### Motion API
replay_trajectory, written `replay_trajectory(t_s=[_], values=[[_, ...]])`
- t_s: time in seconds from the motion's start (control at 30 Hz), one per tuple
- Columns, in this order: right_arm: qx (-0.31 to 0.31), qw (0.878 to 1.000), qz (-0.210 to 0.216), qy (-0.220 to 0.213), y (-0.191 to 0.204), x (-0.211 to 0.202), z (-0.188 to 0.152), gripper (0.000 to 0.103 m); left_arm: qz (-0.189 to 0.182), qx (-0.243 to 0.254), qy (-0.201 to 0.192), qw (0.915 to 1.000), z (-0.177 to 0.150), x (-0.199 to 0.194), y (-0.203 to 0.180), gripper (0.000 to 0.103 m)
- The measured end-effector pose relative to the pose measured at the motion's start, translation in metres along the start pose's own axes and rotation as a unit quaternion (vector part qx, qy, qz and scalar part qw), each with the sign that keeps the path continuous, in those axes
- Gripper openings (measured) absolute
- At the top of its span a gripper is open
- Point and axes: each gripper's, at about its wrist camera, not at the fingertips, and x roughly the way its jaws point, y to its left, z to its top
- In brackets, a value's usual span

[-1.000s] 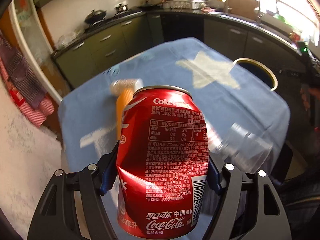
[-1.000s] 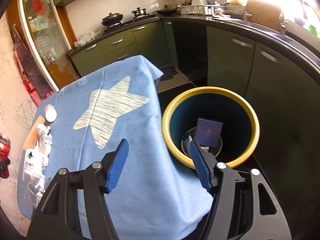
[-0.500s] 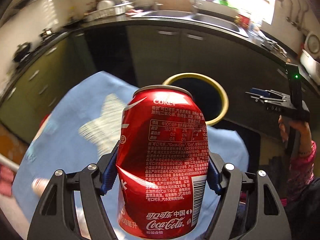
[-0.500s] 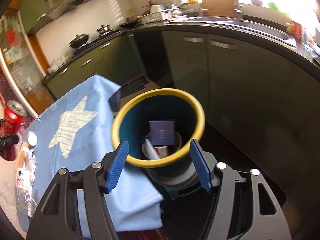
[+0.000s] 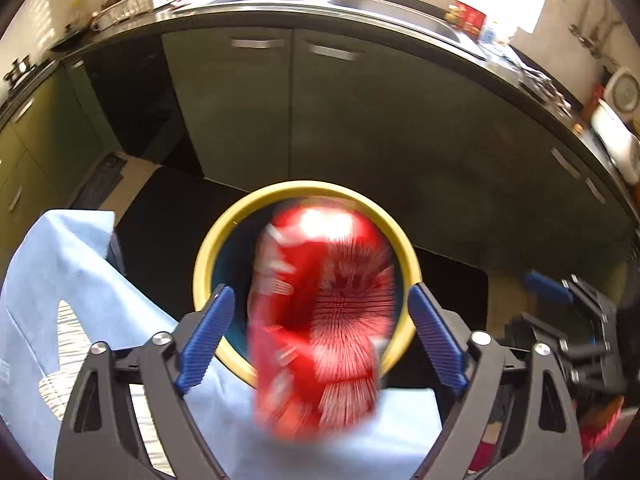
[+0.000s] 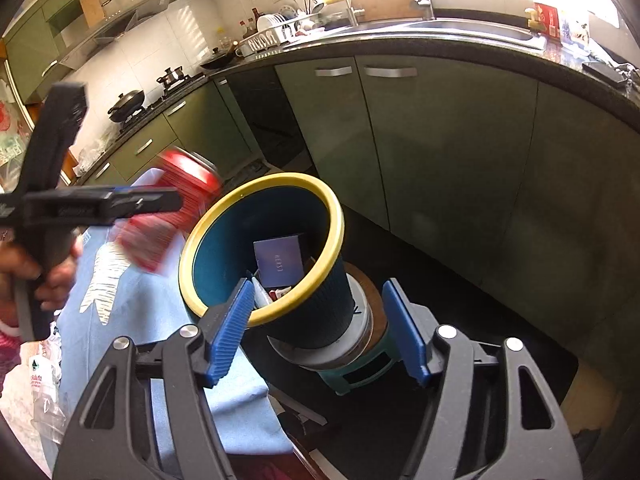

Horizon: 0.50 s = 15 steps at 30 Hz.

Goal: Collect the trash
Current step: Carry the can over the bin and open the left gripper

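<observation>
The left gripper (image 5: 316, 336) is hanging just above the yellow-rimmed bin (image 5: 208, 256), its fingers spread and having just been opening. The red can (image 5: 320, 320), blurred, is sitting between them with neither pad touching it, over the bin's mouth. The right gripper (image 6: 320, 328) is hovering beside the bin, fingers spread with nothing held. A blue cloth (image 6: 132, 320) is lying just beside the bin.

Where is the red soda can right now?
In the left wrist view the red can is between the left gripper's just-opened jaws, untouched, blurred, in front of the yellow-rimmed bin.
</observation>
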Motion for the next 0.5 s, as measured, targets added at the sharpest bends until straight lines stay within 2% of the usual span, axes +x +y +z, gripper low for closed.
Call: replay_trajectory(t_s=[0.17, 0.3, 0.37, 0.47, 0.5], values=[[-0.014, 1.0, 0.011, 0.006, 0.009, 0.005, 0.0, 0.064, 0.002, -0.03, -0.028, 0.9992, -0.01, -0.033, 0.014, 0.088], [-0.025, 0.999, 0.02, 0.014, 0.019, 0.011, -0.001, 0.064, 0.039, -0.043, -0.081, 0.9951, -0.04, -0.096, 0.023, 0.092], [-0.037, 0.999, 0.024, 0.019, 0.027, 0.013, -0.003, 0.064, 0.064, -0.059, -0.115, 0.9896, -0.064, -0.133, 0.029, 0.093], [-0.061, 0.997, 0.033, 0.025, 0.045, 0.012, -0.007, 0.064, 0.081, -0.094, -0.144, 0.9817, -0.099, -0.179, 0.044, 0.094], [-0.07, 0.996, 0.039, 0.026, 0.051, 0.012, -0.008, 0.064, 0.084, -0.114, -0.161, 0.9768, -0.116, -0.197, 0.051, 0.095]])
